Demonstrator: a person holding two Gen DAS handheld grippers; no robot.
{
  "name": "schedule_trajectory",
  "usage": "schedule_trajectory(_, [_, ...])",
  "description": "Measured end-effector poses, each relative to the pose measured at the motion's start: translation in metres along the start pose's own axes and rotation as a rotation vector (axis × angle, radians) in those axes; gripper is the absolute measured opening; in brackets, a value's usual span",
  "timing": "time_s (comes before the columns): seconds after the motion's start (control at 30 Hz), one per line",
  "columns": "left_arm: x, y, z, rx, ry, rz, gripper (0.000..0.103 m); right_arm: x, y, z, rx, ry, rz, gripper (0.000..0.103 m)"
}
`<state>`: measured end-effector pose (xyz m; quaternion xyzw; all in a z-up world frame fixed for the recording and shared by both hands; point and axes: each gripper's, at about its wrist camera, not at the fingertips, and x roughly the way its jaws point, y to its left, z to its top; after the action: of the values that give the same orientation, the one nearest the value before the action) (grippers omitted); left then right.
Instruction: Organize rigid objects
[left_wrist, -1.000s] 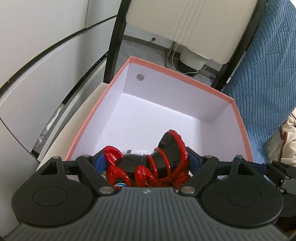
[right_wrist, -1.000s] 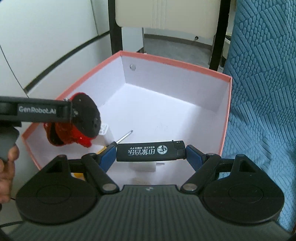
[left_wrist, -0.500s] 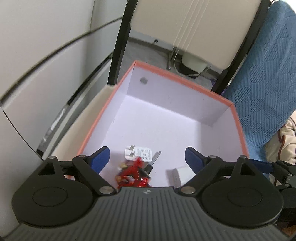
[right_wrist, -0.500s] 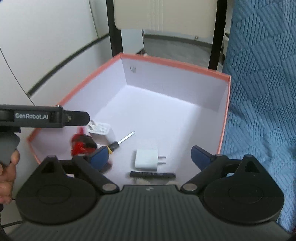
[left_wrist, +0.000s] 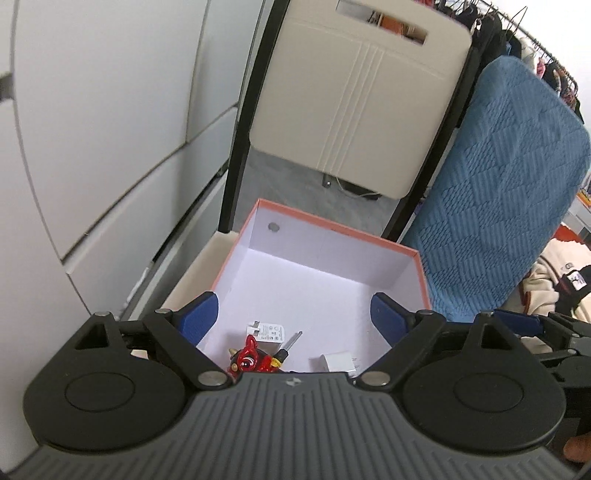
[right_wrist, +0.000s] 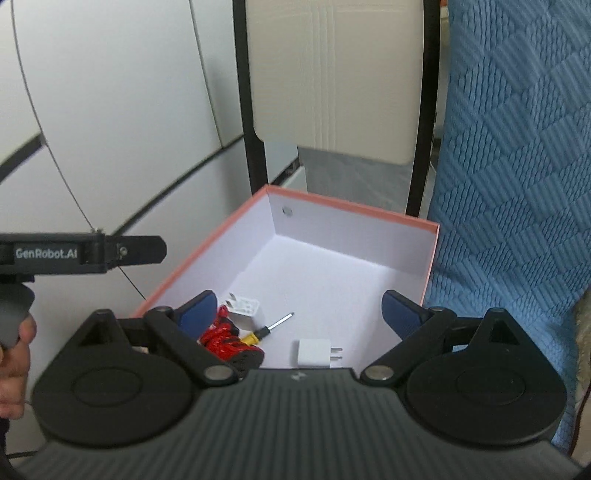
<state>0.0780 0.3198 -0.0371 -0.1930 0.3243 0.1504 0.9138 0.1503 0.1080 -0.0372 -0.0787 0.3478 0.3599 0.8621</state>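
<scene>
Toy (left_wrist: 253, 357), red and black, lies on the floor of the box (left_wrist: 334, 229) beside a screwdriver (right_wrist: 267, 328) and two white chargers. Both tongs, left (left_wrist: 293, 321) and right (right_wrist: 299, 314), hang spread and empty above. Best lift straight up, clear of the rim.

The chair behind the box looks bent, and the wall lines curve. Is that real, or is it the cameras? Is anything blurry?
Likely the fisheye lenses: in the left wrist view the cream chair back bows and the wall seams curve. In the right wrist view the chair's black posts lean and the picture is softer, so the red toy in the box looks smeared. The left wrist view is sharper.
</scene>
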Motion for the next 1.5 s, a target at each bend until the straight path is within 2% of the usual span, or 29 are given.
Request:
schedule_trajectory(0.3, [-0.052, -0.004, -0.022, -0.014, -0.016, -0.001, 0.092, -0.049, 0.015, -0.010, -0.015, -0.042, -0.013, 0.098])
schedule_trajectory(0.47, [-0.069, 0.001, -0.042, -0.044, 0.000, -0.013, 0.092, -0.073, 0.015, -0.022, 0.016, -0.050, -0.008, 0.098])
schedule_trajectory(0.73, [-0.091, 0.004, -0.072, -0.051, 0.023, -0.016, 0.092, -0.102, 0.021, -0.051, 0.007, -0.051, -0.048, 0.098])
schedule_trajectory(0.9, [-0.097, 0.002, -0.076, -0.047, 0.020, -0.019, 0.093, -0.109, 0.018, -0.063, 0.025, -0.042, -0.060, 0.098])
schedule_trajectory(1.0, [-0.101, -0.002, -0.075, -0.041, 0.000, -0.023, 0.099, -0.110, 0.016, -0.066, 0.034, -0.045, -0.067, 0.098])
schedule_trajectory(1.5, [-0.107, -0.005, -0.083, -0.039, -0.026, 0.006, 0.102, -0.110, 0.014, -0.070, 0.016, -0.064, -0.101, 0.098])
